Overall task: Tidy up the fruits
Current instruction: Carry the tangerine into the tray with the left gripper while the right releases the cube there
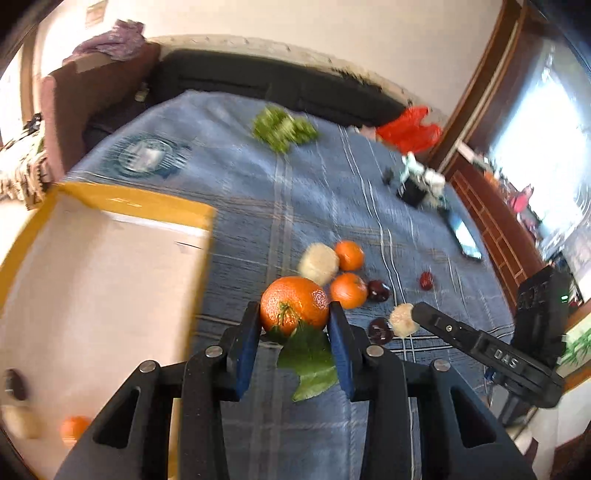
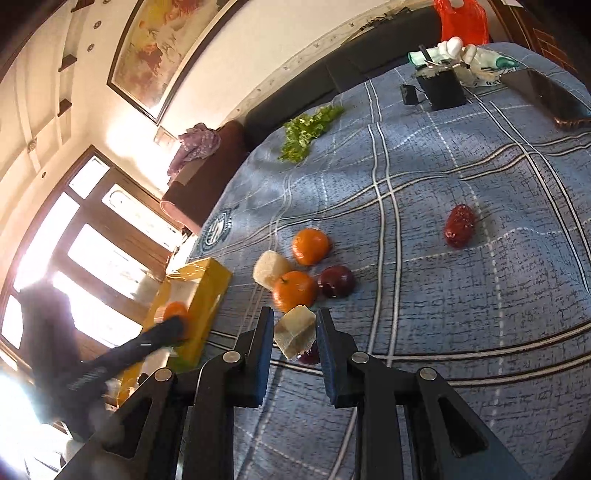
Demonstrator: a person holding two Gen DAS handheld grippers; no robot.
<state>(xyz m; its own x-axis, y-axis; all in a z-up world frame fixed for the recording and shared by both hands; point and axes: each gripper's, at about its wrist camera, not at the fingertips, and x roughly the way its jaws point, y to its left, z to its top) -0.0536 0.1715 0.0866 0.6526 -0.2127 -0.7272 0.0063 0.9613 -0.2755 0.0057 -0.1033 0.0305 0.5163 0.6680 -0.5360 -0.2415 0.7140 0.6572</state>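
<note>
My left gripper [image 1: 294,314] is shut on an orange with a green leaf [image 1: 294,305], held above the blue checked cloth beside the yellow box [image 1: 110,280]. My right gripper [image 2: 294,334] is shut on a pale cut fruit chunk [image 2: 295,329]; it shows in the left wrist view too [image 1: 404,319]. On the cloth lie two more oranges [image 2: 310,246] [image 2: 294,290], another pale chunk [image 2: 270,267], a dark plum [image 2: 337,281] and a red date [image 2: 460,226]. A second plum [image 2: 309,357] is partly hidden under the held chunk. The box holds an orange [image 1: 74,428] and other fruit.
A bunch of green leaves [image 2: 308,129] lies at the far side of the cloth. A black box with white items [image 2: 443,88], a phone [image 1: 466,240] and a red plastic bag [image 2: 461,20] lie at the far right. A dark sofa [image 1: 266,88] borders the far edge.
</note>
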